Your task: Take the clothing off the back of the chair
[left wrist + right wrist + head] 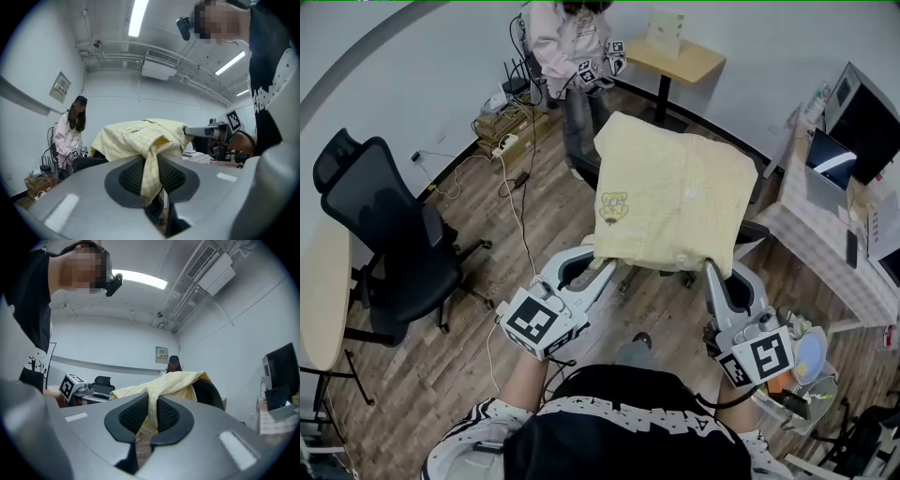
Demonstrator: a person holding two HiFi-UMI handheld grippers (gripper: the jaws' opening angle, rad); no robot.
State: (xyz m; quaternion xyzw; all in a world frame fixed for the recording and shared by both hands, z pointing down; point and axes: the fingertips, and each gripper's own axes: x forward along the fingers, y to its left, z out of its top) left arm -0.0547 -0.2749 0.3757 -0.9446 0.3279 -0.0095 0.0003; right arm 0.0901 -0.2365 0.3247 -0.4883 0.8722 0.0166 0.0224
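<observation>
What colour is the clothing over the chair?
Pale yellow checked garment; head view shows it best.

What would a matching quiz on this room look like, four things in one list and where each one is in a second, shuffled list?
1. yellow shirt
2. black office chair
3. wooden side table
4. monitor

A. on the desk at the right
B. at the left, nothing draped on it
C. pinched by the fingers of the left gripper and the right gripper
D. at the far end, beside the standing person

Pairs: 1-C, 2-B, 3-D, 4-A.
</observation>
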